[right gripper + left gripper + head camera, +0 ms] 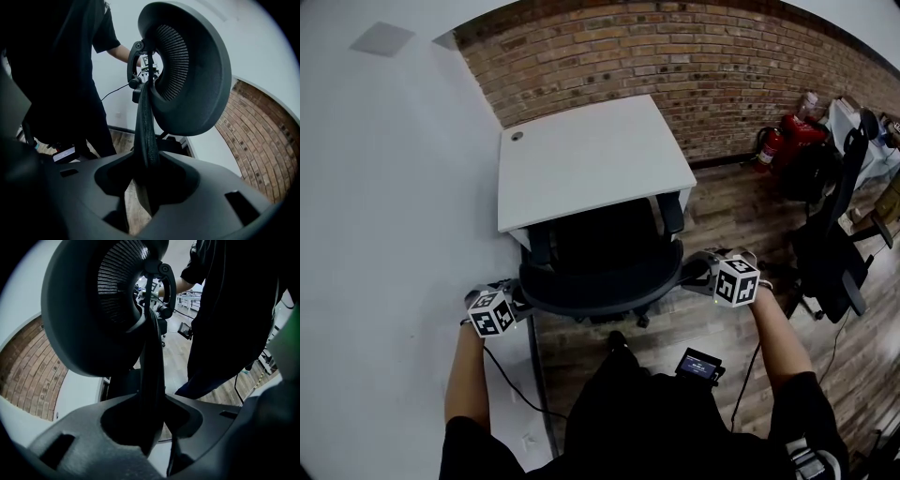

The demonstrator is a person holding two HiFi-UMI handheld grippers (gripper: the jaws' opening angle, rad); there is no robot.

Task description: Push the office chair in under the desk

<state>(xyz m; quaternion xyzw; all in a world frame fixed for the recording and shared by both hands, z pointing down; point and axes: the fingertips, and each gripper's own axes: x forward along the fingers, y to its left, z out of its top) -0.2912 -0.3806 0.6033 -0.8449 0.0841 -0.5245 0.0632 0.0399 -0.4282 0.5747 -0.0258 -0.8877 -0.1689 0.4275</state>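
A black office chair (600, 258) stands in front of the white desk (591, 155), its seat and armrests partly under the desk's near edge. My left gripper (523, 298) is shut on the left rim of the chair's backrest (152, 376). On the opposite side, my right gripper (694, 272) is shut on the right rim of the backrest (146, 131). In both gripper views the thin dark rim runs straight down between the jaws, and the ribbed headrest (93, 310) (187, 75) looms above it. The chair's base is hidden.
A brick wall (712, 66) runs behind the desk and a white wall (384, 187) flanks it on the left. A second black chair (830, 253) and a red fire extinguisher (772, 147) stand at the right. The person's body (637, 422) is just behind the chair.
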